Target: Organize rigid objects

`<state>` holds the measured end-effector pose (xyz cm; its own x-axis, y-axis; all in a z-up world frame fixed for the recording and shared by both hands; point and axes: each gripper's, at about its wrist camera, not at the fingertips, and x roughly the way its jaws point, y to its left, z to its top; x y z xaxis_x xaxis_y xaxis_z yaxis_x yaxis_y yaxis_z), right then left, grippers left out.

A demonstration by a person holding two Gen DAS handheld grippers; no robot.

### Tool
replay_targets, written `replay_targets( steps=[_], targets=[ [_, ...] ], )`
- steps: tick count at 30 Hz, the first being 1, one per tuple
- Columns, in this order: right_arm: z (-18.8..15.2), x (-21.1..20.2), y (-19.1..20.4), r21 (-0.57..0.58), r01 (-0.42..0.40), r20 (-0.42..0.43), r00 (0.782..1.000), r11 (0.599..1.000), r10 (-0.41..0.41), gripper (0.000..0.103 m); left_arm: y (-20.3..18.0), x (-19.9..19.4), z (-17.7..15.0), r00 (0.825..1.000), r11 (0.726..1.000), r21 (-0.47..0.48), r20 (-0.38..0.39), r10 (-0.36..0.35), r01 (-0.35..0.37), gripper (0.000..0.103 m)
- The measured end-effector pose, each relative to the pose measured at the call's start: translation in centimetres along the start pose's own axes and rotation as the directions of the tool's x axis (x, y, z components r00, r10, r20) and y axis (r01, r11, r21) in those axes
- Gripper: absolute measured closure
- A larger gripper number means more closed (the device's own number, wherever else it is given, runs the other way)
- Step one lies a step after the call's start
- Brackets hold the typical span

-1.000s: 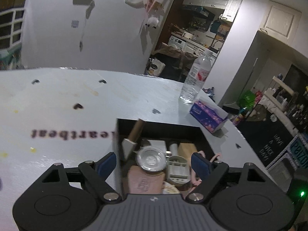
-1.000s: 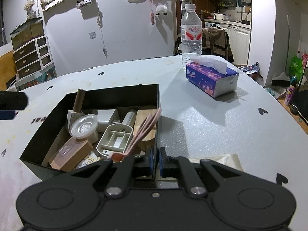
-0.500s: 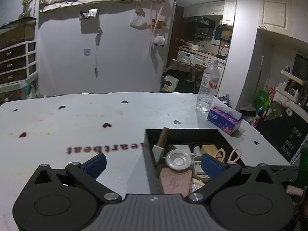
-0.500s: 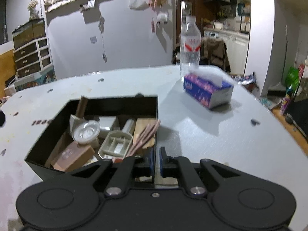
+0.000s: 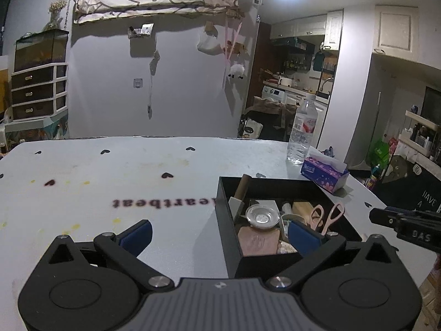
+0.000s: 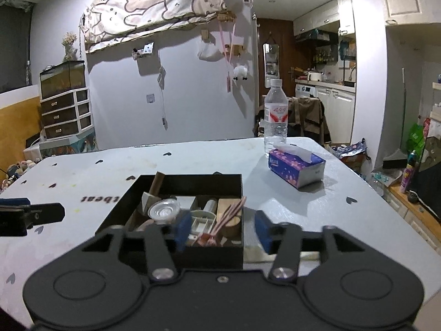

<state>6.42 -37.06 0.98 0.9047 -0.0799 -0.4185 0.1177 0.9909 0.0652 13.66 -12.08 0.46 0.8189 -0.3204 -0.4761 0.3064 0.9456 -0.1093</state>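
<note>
A black box sits on the white table, filled with several rigid items: pink scissors, a round clear lid, a white plastic divider tray, wooden blocks and a brown block. My left gripper is open and empty, raised above the box's near left corner. My right gripper is open and empty, above the box's near right corner.
A purple tissue box and a water bottle stand on the table's far right. The table carries heart marks and printed letters. Its right edge drops to a cluttered floor.
Both grippers have risen and pulled back from the box. My right gripper has opened from shut. The left stays open.
</note>
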Motion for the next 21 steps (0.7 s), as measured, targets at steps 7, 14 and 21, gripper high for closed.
replay_targets(
  steps=[7, 14, 21],
  targets=[
    [-2.2, -2.5, 0.7, -0.011, 0.021, 0.026, 0.999, 1.0, -0.021, 0.022, 0.0, -2.0, -2.2, 1.0, 1.0, 0.01, 0.021, 0.023, -0.023, 0.0],
    [-3.1, -4.8, 1.0, -0.02, 0.012, 0.059, 0.998, 1.0, -0.01, 0.012, -0.2, -4.2, -3.9, 0.997, 0.998, 0.028, 0.05, 0.054, -0.055, 0.0],
    [-3.7, -6.6, 1.2, -0.01, 0.006, 0.102, 0.995, 1.0, -0.005, 0.001, -0.5, -6.3, -4.8, 0.994, 0.996, 0.039, 0.085, 0.074, -0.078, 0.0]
  ],
)
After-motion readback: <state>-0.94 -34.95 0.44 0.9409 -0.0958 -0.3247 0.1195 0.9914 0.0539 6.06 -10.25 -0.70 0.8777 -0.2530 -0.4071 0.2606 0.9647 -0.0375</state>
